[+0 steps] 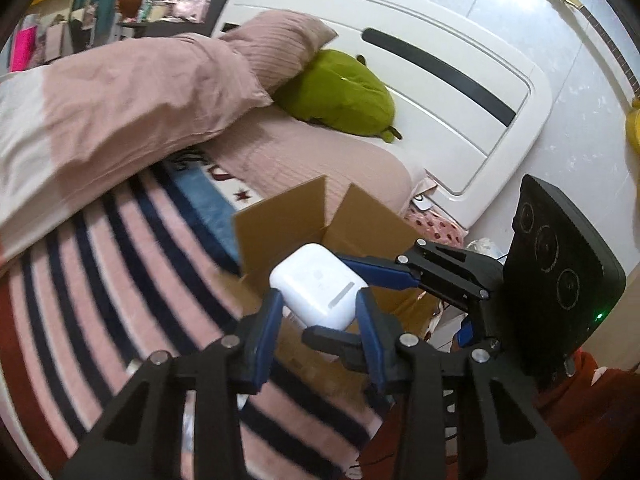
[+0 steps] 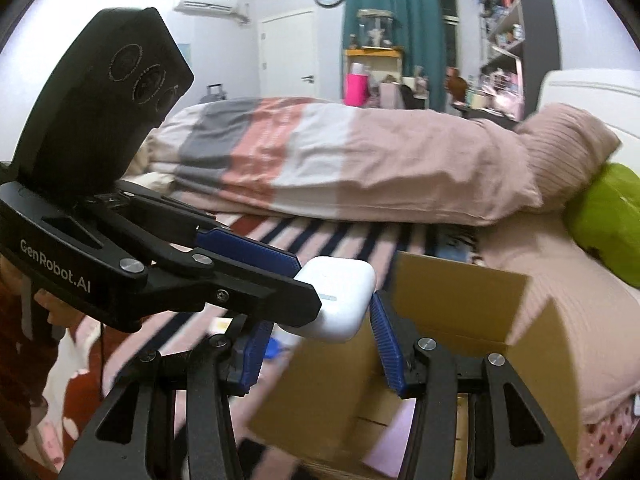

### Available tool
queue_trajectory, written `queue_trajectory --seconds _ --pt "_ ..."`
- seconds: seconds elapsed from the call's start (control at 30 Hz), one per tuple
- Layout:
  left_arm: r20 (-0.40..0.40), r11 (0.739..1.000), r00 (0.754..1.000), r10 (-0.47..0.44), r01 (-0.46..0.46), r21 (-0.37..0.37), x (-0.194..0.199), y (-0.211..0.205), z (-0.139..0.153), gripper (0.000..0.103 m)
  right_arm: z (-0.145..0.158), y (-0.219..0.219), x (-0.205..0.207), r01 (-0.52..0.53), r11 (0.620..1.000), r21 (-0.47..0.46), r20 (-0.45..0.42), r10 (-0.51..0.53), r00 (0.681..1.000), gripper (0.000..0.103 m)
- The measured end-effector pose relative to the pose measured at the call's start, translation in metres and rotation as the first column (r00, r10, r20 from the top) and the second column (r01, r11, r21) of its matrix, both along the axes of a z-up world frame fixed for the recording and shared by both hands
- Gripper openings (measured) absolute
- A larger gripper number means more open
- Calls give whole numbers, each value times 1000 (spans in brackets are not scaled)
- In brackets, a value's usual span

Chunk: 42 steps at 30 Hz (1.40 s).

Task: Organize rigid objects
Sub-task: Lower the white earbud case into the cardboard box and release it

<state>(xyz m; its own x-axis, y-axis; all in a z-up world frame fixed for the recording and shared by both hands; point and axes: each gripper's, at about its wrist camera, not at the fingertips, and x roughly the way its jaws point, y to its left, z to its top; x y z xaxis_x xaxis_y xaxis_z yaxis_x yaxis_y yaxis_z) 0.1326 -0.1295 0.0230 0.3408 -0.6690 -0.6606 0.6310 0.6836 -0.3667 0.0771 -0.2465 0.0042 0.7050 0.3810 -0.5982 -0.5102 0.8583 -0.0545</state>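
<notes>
A white rounded earbud-style case point(image 1: 320, 286) is held in the air above an open cardboard box point(image 1: 288, 216) that stands on a striped blanket. My left gripper point(image 1: 320, 308) has its blue fingers on both sides of the case. My right gripper point(image 1: 360, 300) reaches in from the right with its fingers at the case too. In the right wrist view the case point(image 2: 344, 300) sits between my right gripper's point(image 2: 320, 320) blue pads, and the left gripper point(image 2: 276, 280) clamps it from the left. The box point(image 2: 452, 296) lies just beyond and below.
The bed carries a pink duvet point(image 1: 120, 96), a pink pillow point(image 1: 280, 44) and a green plush point(image 1: 344, 92) against a white headboard point(image 1: 460, 92). The striped blanket point(image 1: 100, 280) covers the near bed. A guitar point(image 1: 592, 28) leans on the wall.
</notes>
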Motion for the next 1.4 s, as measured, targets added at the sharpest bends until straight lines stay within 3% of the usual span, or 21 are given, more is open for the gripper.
queue_trajectory --seconds 0.27,0.37,0.57,0.63,0.7,0.83,1.0,1.07,1.17,1.2,1.27,1.4 --pt "-39 999 998 -43 44 20 34 -52 -13 35 -7 -43 18 51 999 -18 -43 -51 998 45" --pt "-64 999 997 -40 41 26 43 -59 -20 49 -9 -52 23 56 998 -1 -58 -56 997 45" --pt "-98 998 994 -47 52 40 49 -71 -29 52 -12 -56 25 57 998 0 -61 -57 997 44" --pt "-108 998 993 -46 50 43 50 -74 -31 49 -12 -57 29 60 998 9 -71 -59 996 44" --pt "-114 997 991 -70 75 35 50 -75 -32 31 -12 -57 32 60 998 15 -81 -58 995 43" --pt "-93 995 994 -59 66 71 48 -77 -31 31 -15 -52 35 59 998 -8 -86 -59 995 43" --pt "-100 996 993 -56 62 60 49 -73 -31 31 -14 -49 37 55 998 -13 -103 -56 993 43" --pt "-96 996 994 -51 57 61 47 -72 -30 35 -14 -48 36 61 998 -24 -116 -63 991 43" --pt "-72 997 997 -21 26 67 44 -68 -26 57 -13 -48 34 72 996 -42 -130 -77 989 46" --pt "-68 998 998 -17 21 61 43 -66 -25 64 -11 -48 31 77 996 -51 -128 -83 988 54" --pt "-52 998 999 1 2 55 39 -59 -19 70 -7 -48 27 85 994 -66 -110 -92 990 65" --pt "-5 998 999 49 -49 32 27 -34 1 79 5 -40 15 74 993 -94 -88 -83 993 65"
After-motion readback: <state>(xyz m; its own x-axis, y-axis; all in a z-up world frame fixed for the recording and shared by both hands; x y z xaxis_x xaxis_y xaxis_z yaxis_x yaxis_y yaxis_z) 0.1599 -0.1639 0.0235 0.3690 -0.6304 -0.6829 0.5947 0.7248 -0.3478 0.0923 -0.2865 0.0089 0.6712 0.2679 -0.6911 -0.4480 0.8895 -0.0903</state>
